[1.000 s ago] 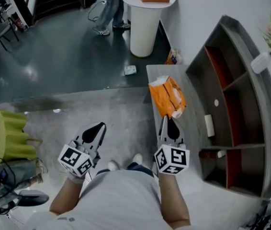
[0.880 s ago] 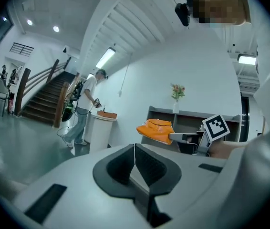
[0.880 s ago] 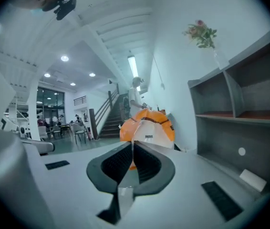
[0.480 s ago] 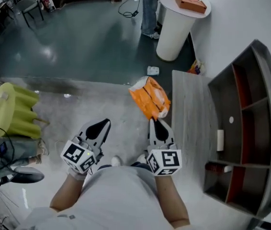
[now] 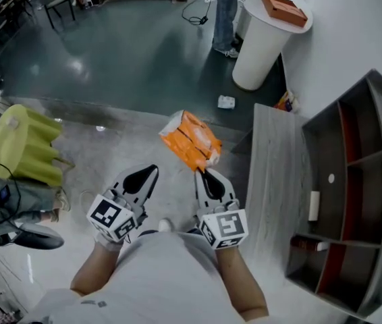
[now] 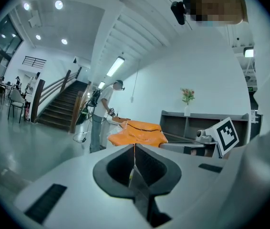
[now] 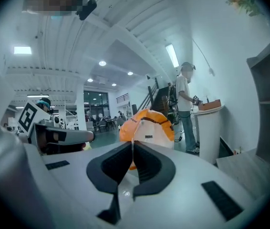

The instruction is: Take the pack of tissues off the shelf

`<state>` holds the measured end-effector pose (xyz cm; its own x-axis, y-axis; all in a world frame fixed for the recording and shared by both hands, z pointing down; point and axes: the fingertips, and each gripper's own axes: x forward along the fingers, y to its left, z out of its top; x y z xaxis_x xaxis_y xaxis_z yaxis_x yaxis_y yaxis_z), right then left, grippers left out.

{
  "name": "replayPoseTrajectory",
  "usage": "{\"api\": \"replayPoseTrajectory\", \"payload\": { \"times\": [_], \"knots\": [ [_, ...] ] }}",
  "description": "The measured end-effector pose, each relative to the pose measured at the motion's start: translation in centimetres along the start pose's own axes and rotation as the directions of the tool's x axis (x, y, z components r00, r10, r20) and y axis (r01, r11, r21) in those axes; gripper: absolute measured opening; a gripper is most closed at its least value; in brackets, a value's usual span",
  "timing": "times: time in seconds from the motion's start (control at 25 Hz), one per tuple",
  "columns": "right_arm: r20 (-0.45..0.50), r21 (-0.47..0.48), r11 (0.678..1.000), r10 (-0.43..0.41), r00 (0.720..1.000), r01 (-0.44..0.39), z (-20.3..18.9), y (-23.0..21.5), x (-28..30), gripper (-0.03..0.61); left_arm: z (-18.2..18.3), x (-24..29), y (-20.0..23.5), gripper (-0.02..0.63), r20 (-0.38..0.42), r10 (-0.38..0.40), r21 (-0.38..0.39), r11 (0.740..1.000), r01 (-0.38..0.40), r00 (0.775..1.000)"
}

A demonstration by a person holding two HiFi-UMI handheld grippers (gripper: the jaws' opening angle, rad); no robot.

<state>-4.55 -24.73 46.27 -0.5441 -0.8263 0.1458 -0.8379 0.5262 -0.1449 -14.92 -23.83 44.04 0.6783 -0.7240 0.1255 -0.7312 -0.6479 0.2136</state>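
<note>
My right gripper point(image 5: 206, 175) is shut on the edge of an orange pack of tissues point(image 5: 189, 139), which hangs in the air over the floor, left of the grey shelf unit point(image 5: 353, 174). In the right gripper view the pack point(image 7: 147, 128) bulges just past the closed jaws point(image 7: 133, 144). My left gripper point(image 5: 144, 177) stays beside it, shut with nothing in it; in its own view the jaws point(image 6: 134, 152) meet and the pack point(image 6: 137, 131) floats beyond them.
A grey wooden ledge point(image 5: 268, 160) runs along the front of the shelf unit. A white round pedestal point(image 5: 266, 38) carries an orange box point(image 5: 283, 9); a person point(image 5: 225, 12) stands by it. A yellow-green stool point(image 5: 25, 146) sits at left.
The right gripper has carried the orange pack leftward, away from the shelf and its ledge, out over the floor. The view has swung left with it. The left gripper barely moved.
</note>
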Motion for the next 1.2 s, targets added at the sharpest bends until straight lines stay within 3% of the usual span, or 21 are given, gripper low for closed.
{"api": "replayPoseTrajectory", "payload": {
  "times": [0.48, 1.2],
  "knots": [
    [0.004, -0.053, 0.995, 0.087, 0.996, -0.087, -0.3, 2.3, -0.8, 0.023, -0.5, 0.6, -1.7, 0.018, -0.009, -0.004, 0.015, 1.0, 0.005, 1.0],
    [-0.007, -0.007, 1.0, 0.023, 1.0, -0.023, -0.5, 0.8, -2.9, 0.023, -0.9, 1.0, -3.3, 0.018, -0.041, -0.034, 0.016, 0.999, 0.035, 0.999]
  ]
}}
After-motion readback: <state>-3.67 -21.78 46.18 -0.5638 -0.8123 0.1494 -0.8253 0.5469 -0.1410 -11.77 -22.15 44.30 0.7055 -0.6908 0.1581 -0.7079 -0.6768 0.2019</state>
